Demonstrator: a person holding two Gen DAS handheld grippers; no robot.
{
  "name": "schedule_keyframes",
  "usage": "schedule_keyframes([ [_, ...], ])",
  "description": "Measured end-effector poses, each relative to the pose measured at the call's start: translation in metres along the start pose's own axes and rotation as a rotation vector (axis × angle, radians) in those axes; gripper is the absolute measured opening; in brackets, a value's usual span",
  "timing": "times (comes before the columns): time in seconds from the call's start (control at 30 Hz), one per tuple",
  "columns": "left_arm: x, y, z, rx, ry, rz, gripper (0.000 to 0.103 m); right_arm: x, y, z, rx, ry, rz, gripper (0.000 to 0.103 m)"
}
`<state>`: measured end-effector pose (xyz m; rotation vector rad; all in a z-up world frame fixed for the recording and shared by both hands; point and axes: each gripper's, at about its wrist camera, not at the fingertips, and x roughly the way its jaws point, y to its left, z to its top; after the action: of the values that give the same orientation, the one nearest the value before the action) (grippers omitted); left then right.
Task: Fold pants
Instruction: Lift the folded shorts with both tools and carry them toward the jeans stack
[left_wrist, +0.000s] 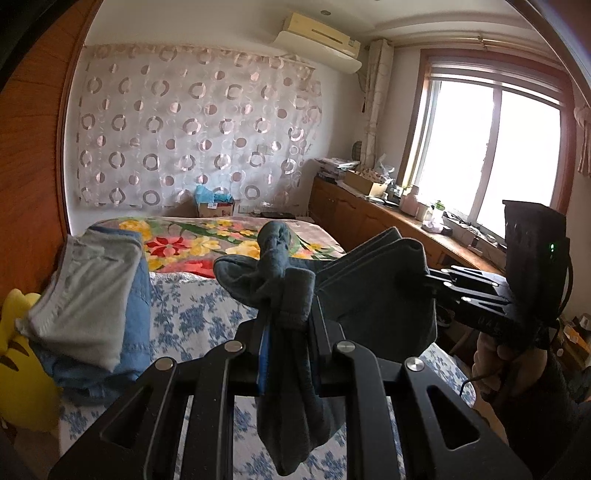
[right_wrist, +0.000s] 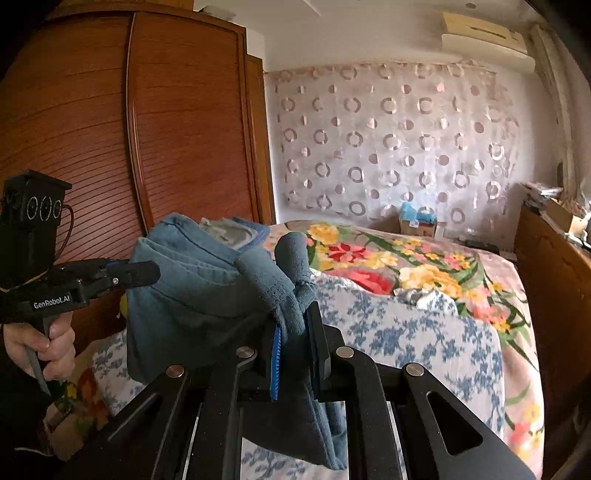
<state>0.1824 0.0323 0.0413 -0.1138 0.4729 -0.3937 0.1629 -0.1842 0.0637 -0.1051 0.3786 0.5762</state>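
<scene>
Dark blue-grey pants (left_wrist: 376, 295) hang folded in the air above the bed, stretched between both grippers. In the left wrist view my left gripper (left_wrist: 288, 314) is shut on a bunched edge of the cloth, whose loose end droops below the fingers. To the right, my right gripper (left_wrist: 430, 278) grips the other end, held by a hand. In the right wrist view the right gripper (right_wrist: 297, 321) is shut on the pants (right_wrist: 192, 295), with cloth bulging above its blue pad. The left gripper (right_wrist: 151, 273) shows at the left, its tips buried in the fabric.
A stack of folded grey and blue clothes (left_wrist: 92, 295) lies on the bed (left_wrist: 192, 314) at the left, beside a yellow plush toy (left_wrist: 18, 350). A floral blanket (right_wrist: 406, 266) covers the far half. A wooden wardrobe (right_wrist: 166, 129) stands left, a low cabinet (left_wrist: 369, 218) under the window.
</scene>
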Motion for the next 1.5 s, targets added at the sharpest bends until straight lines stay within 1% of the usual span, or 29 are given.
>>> schedule_keyframes([
  [0.2,0.003,0.016,0.015,-0.015,-0.009,0.039,0.018,0.025,-0.008,0.018,-0.029,-0.004,0.033,0.012],
  [0.37,0.002,0.035,0.019,-0.040,-0.013,0.070,0.018,0.051,-0.015,0.029,-0.050,0.000,0.067,0.012],
  [0.63,0.001,0.074,0.019,-0.096,-0.010,0.124,0.018,0.098,-0.024,0.049,-0.092,0.014,0.124,0.012],
  [0.87,-0.004,0.105,0.031,-0.108,-0.043,0.176,0.018,0.140,-0.028,0.072,-0.130,0.014,0.154,0.012],
  [1.03,0.001,0.129,0.037,-0.117,-0.058,0.226,0.018,0.174,-0.025,0.088,-0.171,0.014,0.177,0.012],
  [1.1,-0.001,0.139,0.034,-0.126,-0.062,0.248,0.018,0.189,-0.023,0.091,-0.185,0.019,0.186,0.012],
  [1.23,-0.003,0.149,0.027,-0.153,-0.071,0.259,0.018,0.218,-0.020,0.100,-0.208,0.036,0.196,0.012],
  [1.37,0.002,0.157,0.019,-0.174,-0.046,0.280,0.018,0.246,-0.018,0.109,-0.230,0.049,0.217,0.012],
  [1.5,0.003,0.165,0.012,-0.212,-0.049,0.306,0.018,0.271,-0.014,0.116,-0.258,0.069,0.234,0.012],
])
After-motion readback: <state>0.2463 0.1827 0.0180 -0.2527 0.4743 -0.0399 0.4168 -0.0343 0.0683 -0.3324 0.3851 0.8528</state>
